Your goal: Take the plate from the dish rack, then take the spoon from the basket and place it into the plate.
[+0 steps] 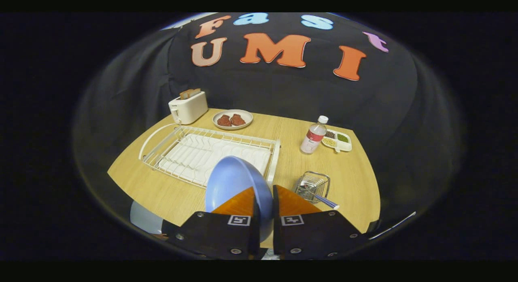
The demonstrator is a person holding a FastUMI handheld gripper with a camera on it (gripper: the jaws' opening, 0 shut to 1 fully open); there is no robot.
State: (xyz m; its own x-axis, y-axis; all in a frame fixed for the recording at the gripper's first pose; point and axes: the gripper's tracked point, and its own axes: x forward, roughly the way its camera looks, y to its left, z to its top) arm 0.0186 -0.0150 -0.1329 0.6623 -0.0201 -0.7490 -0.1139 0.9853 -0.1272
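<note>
Two jaws clamped on blue plate (232,185) rim, held edge-up clear of rack (210,152); spoon (323,200) waiting in basket (312,185), right.

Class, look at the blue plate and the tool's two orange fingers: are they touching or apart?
Touching. In the gripper view the blue plate stands on edge between the tool's orange fingers, which close against both its faces.

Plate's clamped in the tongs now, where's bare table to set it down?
Tongs grip the blue plate. Widest bare wood: between dish rack and bottle, ahead of the wire basket. A narrower strip fronts the rack. Crowded: back edge by toaster, meat plate and divided tray.
</note>
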